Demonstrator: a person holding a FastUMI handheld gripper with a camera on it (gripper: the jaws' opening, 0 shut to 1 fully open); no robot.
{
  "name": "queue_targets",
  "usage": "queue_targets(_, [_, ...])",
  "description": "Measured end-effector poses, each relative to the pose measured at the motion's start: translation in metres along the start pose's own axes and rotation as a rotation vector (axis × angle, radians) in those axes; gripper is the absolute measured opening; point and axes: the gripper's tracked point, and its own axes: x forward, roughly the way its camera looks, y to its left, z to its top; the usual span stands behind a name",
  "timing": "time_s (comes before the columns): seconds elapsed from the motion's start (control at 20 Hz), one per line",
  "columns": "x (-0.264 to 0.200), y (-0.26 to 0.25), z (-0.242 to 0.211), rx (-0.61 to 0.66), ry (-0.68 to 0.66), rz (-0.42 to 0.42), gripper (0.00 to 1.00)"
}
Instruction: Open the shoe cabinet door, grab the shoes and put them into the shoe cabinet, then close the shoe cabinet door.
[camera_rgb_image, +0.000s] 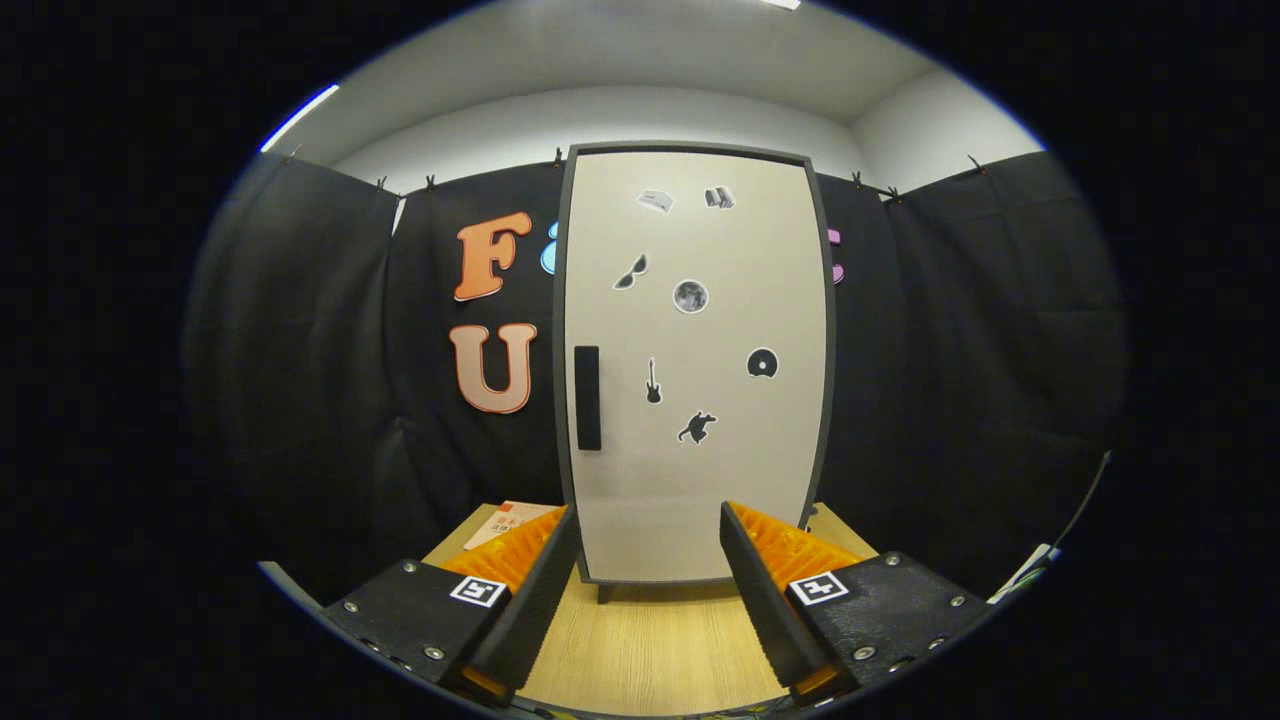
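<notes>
One gripper, jaws spread wide with nothing between them but bare worktop. Just beyond the fingertips stands one shoe cabinet, upright on the wooden worktop, its single pale door shut. One dark handle sits on the door's left edge. Seven small stickers dot the door. One booklet lies left of the cabinet's base. Open wood stretches between jaws and cabinet.

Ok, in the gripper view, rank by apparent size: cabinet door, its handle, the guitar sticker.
1. Door, by far.
2. Handle.
3. Guitar sticker.
All sit on the same door face, so the order holds. Tongs open, short of the door.
</notes>
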Motion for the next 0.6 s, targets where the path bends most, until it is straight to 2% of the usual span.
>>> queue_targets(0.2, [-0.026,-0.01,0.009,-0.009,-0.02,-0.022,0.88])
queue_targets(0.6, [-0.046,-0.017,0.023,0.001,-0.056,-0.03,0.9])
